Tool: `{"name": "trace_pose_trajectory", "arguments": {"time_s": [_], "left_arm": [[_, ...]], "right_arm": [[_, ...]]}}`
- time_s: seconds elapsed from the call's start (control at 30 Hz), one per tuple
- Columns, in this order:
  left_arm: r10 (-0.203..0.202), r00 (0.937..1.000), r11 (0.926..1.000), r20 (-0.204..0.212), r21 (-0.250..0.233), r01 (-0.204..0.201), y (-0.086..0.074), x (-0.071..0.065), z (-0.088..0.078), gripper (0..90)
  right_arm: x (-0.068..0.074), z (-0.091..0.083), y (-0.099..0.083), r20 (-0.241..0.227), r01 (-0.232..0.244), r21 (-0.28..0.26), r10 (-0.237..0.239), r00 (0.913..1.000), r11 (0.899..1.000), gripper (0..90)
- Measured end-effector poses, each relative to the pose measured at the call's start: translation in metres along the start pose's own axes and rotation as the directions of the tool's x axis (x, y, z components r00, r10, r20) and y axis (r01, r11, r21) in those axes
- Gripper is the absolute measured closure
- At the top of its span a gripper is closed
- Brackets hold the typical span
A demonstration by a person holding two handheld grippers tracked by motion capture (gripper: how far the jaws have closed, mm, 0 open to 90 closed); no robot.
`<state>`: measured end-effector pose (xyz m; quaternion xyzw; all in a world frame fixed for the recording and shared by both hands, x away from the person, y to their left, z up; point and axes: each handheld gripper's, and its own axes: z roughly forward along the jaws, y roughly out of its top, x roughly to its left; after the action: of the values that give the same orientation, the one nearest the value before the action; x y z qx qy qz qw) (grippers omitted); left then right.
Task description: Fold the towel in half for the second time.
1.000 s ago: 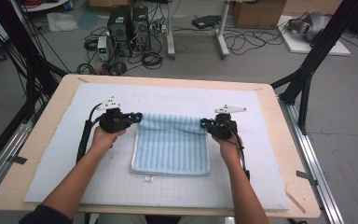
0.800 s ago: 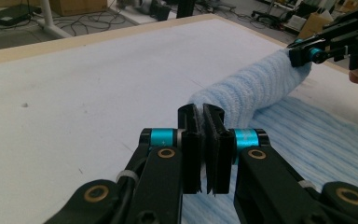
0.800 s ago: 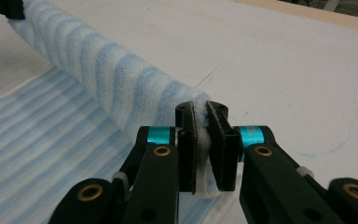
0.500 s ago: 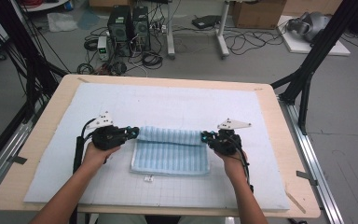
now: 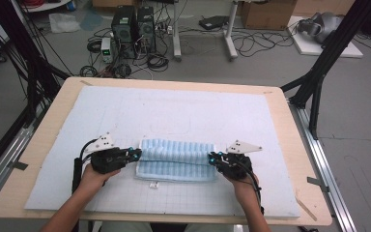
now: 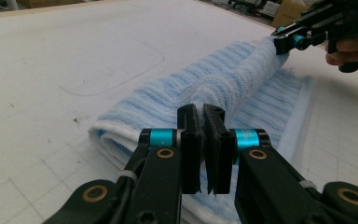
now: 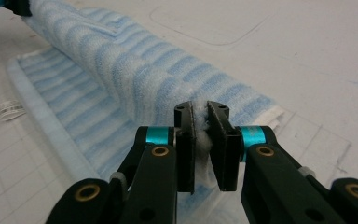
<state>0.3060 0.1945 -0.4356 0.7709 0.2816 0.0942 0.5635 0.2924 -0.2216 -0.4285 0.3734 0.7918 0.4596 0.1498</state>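
**Both hand-held grippers pinching the striped towel**

I see the blue-and-white striped towel (image 5: 176,159) lying on the pale gridded mat (image 5: 174,111) that covers the desk (image 5: 53,101), toward the near edge and between my two hands. It is partly folded, with its upper layer raised in a ridge above the flat layer beneath.

My left hand-held gripper (image 5: 134,153) is clenched on the towel's left end; in the left gripper view its jaws stand almost together with terry cloth squeezed between them (image 6: 204,135).

My right hand-held gripper (image 5: 213,158) is clenched on the right end likewise, white fibres showing between its jaws (image 7: 204,126).

A small white tag (image 5: 153,184) lies just beside the towel's near edge.
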Motion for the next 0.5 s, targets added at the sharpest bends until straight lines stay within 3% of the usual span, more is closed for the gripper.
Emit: {"name": "trace_pose_trajectory", "arguments": {"time_s": [0.23, 0.5], "left_arm": [[0.009, 0.9999, 0.9996, 0.011, 0.028, -0.009, -0.008, -0.006, -0.004, 84.8], [0.01, 0.9995, 0.9977, 0.031, 0.067, -0.012, -0.013, -0.011, -0.008, 84.4]], "right_arm": [[0.007, -0.01, -0.004, 0.002, 0.025, -0.009, -0.025, 0.9997, 1.0, 81.0], [0.016, -0.016, -0.011, 0.007, 0.057, 0.04, -0.058, 0.9983, 0.998, 80.4]]}}
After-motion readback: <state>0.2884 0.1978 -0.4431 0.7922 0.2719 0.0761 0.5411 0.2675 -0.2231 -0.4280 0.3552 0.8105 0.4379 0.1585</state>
